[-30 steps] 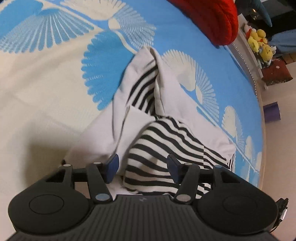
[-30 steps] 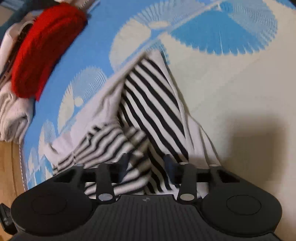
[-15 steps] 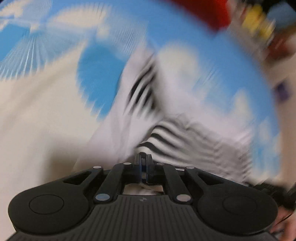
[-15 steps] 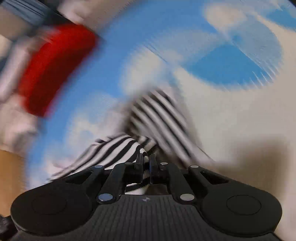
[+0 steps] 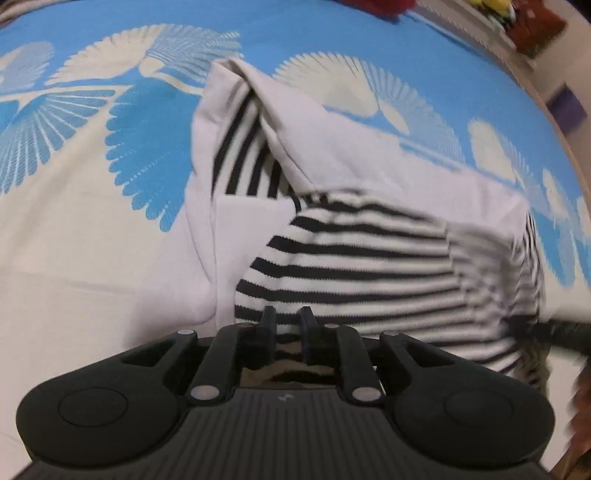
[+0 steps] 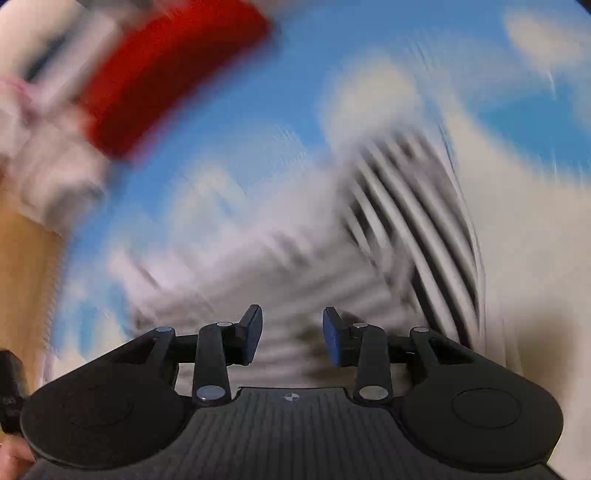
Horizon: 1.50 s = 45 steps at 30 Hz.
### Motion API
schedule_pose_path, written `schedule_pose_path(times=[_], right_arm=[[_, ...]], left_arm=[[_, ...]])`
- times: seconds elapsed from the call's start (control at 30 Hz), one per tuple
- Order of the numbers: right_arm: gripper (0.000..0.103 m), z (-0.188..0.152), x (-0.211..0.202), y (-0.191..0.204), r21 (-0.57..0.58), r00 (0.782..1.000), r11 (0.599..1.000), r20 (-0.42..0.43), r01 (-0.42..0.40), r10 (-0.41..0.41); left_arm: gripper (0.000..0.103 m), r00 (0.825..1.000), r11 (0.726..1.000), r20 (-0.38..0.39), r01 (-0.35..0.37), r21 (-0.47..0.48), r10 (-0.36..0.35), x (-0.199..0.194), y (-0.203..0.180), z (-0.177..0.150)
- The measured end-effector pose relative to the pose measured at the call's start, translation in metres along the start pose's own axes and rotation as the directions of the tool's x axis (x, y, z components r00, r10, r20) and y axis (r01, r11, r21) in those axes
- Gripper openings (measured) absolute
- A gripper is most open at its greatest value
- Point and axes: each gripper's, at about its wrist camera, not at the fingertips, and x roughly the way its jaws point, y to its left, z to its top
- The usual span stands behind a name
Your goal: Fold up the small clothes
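A small white garment with black-and-white striped panels (image 5: 354,236) lies partly folded on a blue and cream bedspread (image 5: 110,184). My left gripper (image 5: 287,325) has its fingers nearly together, pinching the near striped edge. In the right wrist view, which is badly blurred, the same garment (image 6: 406,206) lies ahead. My right gripper (image 6: 291,332) is open just above the striped cloth and holds nothing.
A red cushion (image 6: 162,74) lies at the far side of the bed, with pale bundled cloth (image 6: 48,162) beside it. The bed's edge and wooden floor (image 6: 22,266) are at the left in the right wrist view. A shelf with toys (image 5: 517,22) stands beyond the bed.
Both grippers shut on the striped cloth half a second ago. Now the right gripper has opened and let go while moving fast. The left still pinches the edge, and the striped panel lies spread wider.
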Motion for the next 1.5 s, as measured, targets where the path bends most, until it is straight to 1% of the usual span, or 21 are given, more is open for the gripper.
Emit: schedule_pose_path(times=[0.03,0.13,0.23,0.3,0.33,0.37,0.47,0.6,0.7,0.83,0.9,0.97,1.0,1.03,1.1,1.17,1.2,1.27,1.37,1.43,1.5], right_arm=[[0.021,-0.002,-0.001,-0.003,0.009,1.000,1.000,0.019,0.009,-0.009],[0.028,0.001,-0.022,0.012,-0.046,0.995,0.998,0.091,-0.034,0.038],[0.033,-0.004,-0.034,0.028,-0.173,0.983,0.983,0.155,-0.067,0.095],[0.036,-0.005,-0.021,0.024,-0.173,0.992,0.984,0.117,-0.035,0.056],[0.036,-0.004,-0.010,0.021,-0.165,0.997,0.986,0.080,0.023,-0.010],[0.030,-0.006,-0.003,0.016,-0.166,0.997,0.984,0.054,0.070,-0.062],[0.028,-0.010,-0.020,0.018,-0.162,0.993,0.983,0.091,0.089,-0.075],[0.031,-0.026,-0.092,0.034,-0.236,0.965,0.969,0.264,0.075,-0.010],[0.035,-0.051,-0.150,0.041,-0.283,0.926,0.958,0.372,0.044,0.067],[0.050,-0.101,-0.194,0.040,-0.323,0.868,0.945,0.483,0.052,0.117],[0.051,-0.131,-0.206,0.030,-0.323,0.855,0.944,0.507,0.068,0.111],[0.052,-0.161,-0.204,0.020,-0.311,0.856,0.947,0.508,0.080,0.094],[0.052,-0.177,-0.201,0.015,-0.304,0.861,0.949,0.502,0.089,0.080],[0.052,-0.192,-0.198,0.010,-0.295,0.868,0.950,0.493,0.099,0.063],[0.052,-0.217,-0.185,0.000,-0.282,0.881,0.951,0.472,0.124,0.025],[0.052,-0.233,-0.174,-0.005,-0.263,0.898,0.952,0.440,0.158,-0.028],[0.052,-0.235,-0.169,-0.004,-0.251,0.903,0.955,0.428,0.156,-0.035],[0.052,-0.240,-0.170,-0.004,-0.249,0.901,0.960,0.434,0.128,-0.008],[0.052,-0.249,-0.166,-0.002,-0.282,0.885,0.938,0.462,0.200,-0.049],[0.052,-0.250,-0.167,-0.009,-0.255,0.889,0.947,0.453,0.193,-0.059],[0.052,-0.250,-0.167,-0.014,-0.218,0.893,0.961,0.446,0.170,-0.057]], left_arm=[[0.017,1.000,1.000,0.017,-0.004,0.003,0.004,-0.006,-0.003,0.003],[0.020,0.994,0.995,0.105,0.024,0.094,-0.034,-0.025,-0.020,0.004],[0.023,0.993,0.986,0.069,0.087,0.140,-0.097,-0.018,-0.029,-0.004],[0.023,0.997,0.983,0.008,0.068,0.170,-0.070,-0.002,-0.027,-0.019],[0.014,0.999,0.979,-0.022,0.053,0.196,-0.049,0.011,-0.025,-0.025],[0.013,0.999,0.973,-0.023,0.053,0.223,-0.049,0.015,-0.025,-0.029],[0.015,0.999,0.963,0.032,-0.005,0.271,-0.004,-0.010,-0.032,-0.030],[0.030,0.990,0.969,0.142,-0.028,0.244,-0.007,-0.073,-0.035,-0.043],[0.040,0.965,0.974,0.262,-0.064,0.218,0.005,-0.132,-0.031,-0.074],[0.042,0.908,0.977,0.419,-0.117,0.178,0.032,-0.193,-0.020,-0.150],[0.042,0.879,0.986,0.477,-0.077,0.148,-0.003,-0.210,-0.010,-0.191],[0.042,0.853,0.991,0.520,-0.023,0.128,-0.047,-0.213,0.001,-0.232],[0.042,0.846,0.991,0.531,-0.027,0.129,-0.046,-0.209,0.005,-0.248],[0.042,0.848,0.990,0.530,-0.047,0.136,-0.033,-0.202,0.006,-0.264],[0.042,0.886,0.986,0.464,-0.087,0.143,0.011,-0.182,0.007,-0.284],[0.042,0.919,0.990,0.394,-0.076,0.121,0.022,-0.173,0.011,-0.287],[0.042,0.923,0.992,0.386,-0.059,0.112,0.012,-0.174,0.012,-0.285],[0.042,0.913,0.993,0.408,-0.053,0.101,0.007,-0.184,0.014,-0.280],[0.042,0.911,0.996,0.411,-0.064,0.060,0.034,-0.199,0.017,-0.274],[0.041,0.913,1.000,0.408,-0.008,0.029,-0.005,-0.209,0.019,-0.275],[0.041,0.911,0.999,0.411,0.000,0.054,-0.022,-0.211,0.017,-0.278]])
